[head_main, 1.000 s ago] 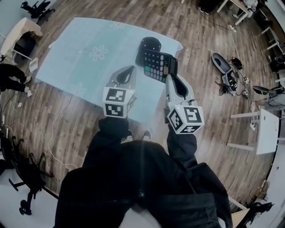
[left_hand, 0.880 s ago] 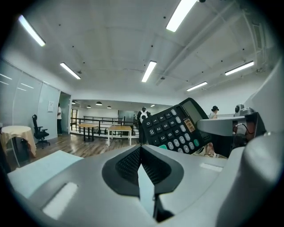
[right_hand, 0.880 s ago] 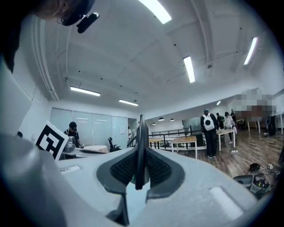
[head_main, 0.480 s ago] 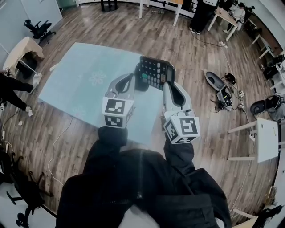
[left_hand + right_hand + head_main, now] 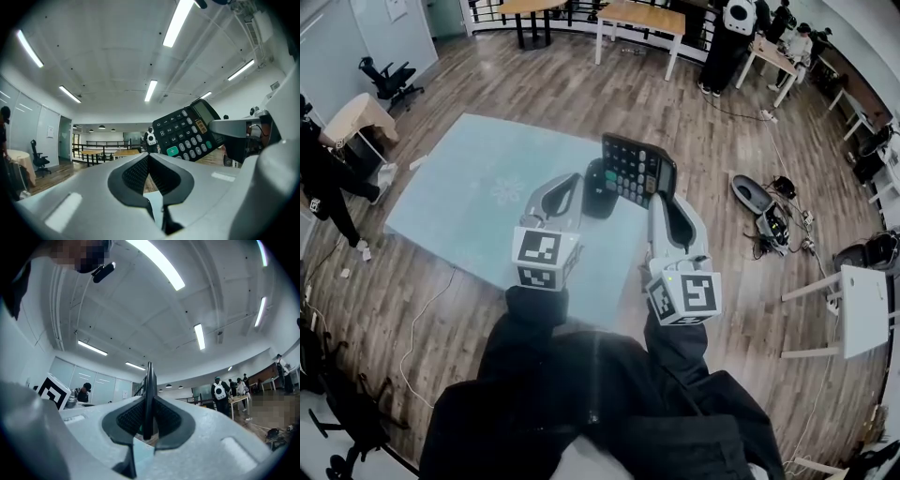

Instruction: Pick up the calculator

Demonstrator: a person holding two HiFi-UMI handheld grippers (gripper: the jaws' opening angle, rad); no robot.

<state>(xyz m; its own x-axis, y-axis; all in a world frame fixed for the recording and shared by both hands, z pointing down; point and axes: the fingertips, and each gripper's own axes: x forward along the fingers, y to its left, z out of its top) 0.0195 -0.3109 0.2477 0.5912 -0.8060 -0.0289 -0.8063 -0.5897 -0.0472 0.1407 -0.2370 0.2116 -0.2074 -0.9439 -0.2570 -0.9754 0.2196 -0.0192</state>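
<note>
Black rectangular plastic calculator (image 5: 636, 167): rows of dark round keys with pale numerals, one green plus key, one orange key, dark display strip at one short end. Held in air, off pale blue floor mat (image 5: 469, 192), above mat's far right corner. Key face turned up toward head camera and tilted, one corner higher. Display end clamped edgewise between jaws of right gripper (image 5: 661, 195); rest of body juts free past jaws. In right gripper view seen edge-on, as thin upright dark blade
</note>
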